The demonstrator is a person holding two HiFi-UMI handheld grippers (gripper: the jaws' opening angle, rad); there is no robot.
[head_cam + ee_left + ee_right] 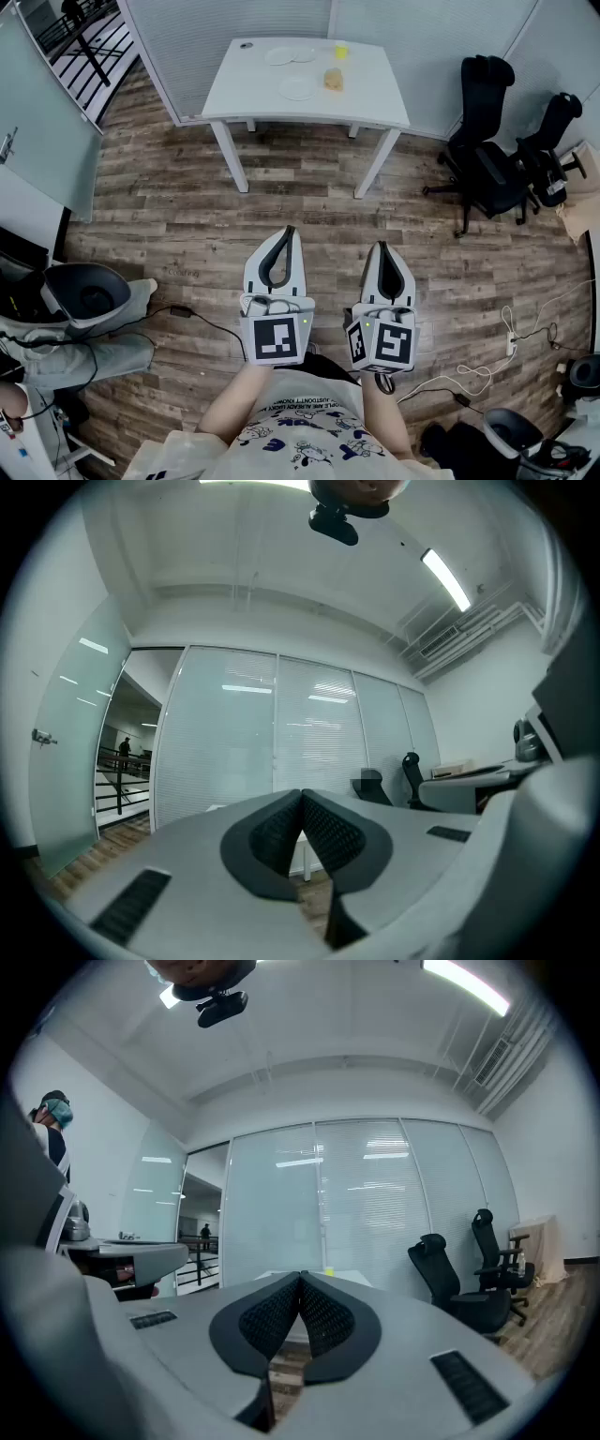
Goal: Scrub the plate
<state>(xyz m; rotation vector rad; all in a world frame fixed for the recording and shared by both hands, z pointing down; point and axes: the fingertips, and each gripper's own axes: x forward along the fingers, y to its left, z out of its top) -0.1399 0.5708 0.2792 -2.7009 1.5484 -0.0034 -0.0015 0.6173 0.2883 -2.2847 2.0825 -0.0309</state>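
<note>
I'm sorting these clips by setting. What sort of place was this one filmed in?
Most likely an office or lab room, not a kitchen: black swivel chairs stand near frosted glass partition walls, and the plates sit on a plain white table.

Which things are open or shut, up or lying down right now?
left gripper: shut, empty, held over the floor.
right gripper: shut, empty, beside the left one.
plates: three, lying flat on the table, untouched.
yellowish lump: sitting beside the nearest plate; too small to tell what it is.
office chairs: two, upright, nobody sitting on them.
</note>
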